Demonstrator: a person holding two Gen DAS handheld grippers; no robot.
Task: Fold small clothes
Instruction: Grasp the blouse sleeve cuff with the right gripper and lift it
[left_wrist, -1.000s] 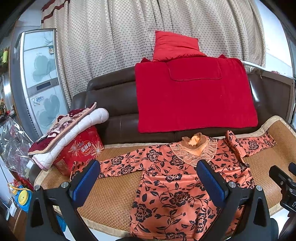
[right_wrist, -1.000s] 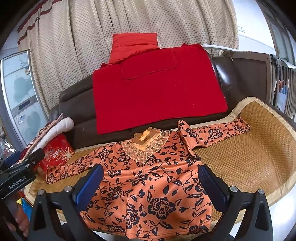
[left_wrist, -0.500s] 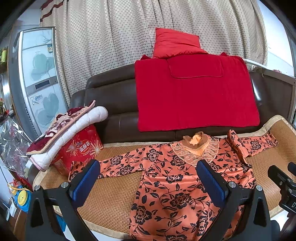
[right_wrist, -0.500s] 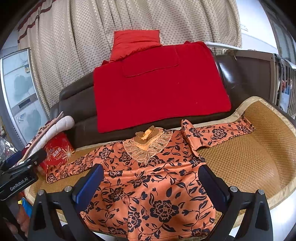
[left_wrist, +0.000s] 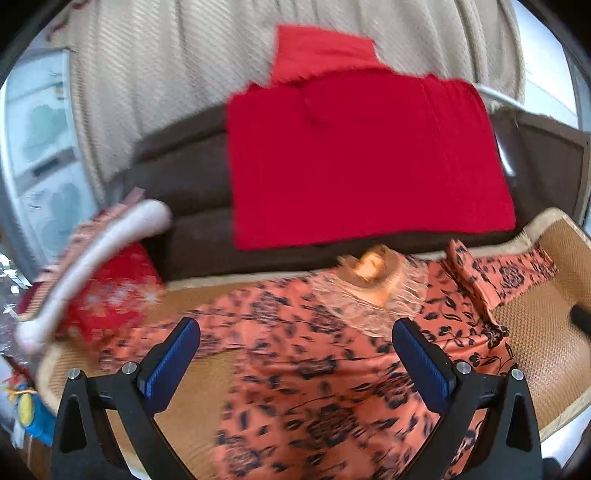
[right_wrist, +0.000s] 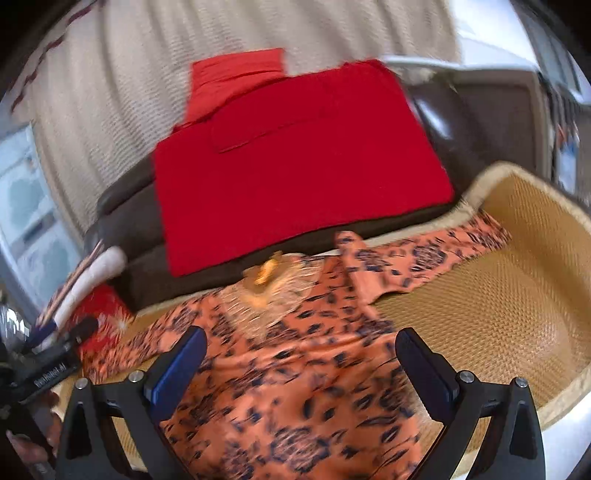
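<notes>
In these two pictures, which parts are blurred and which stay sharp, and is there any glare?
Left wrist view: the flowered blouse and red box are smeared by motion blur, while the left claw is sharp. Right wrist view: same blur on the blouse; the right claw is sharp, and bright glare whitens the top right corner.

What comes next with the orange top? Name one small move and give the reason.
Probably lower the right tool onto the right sleeve to grip it and fold it inward. The top lies flat on the mat with both sleeves spread, nothing folded yet, and both tools, the left tool included, are open and empty above it.
</notes>
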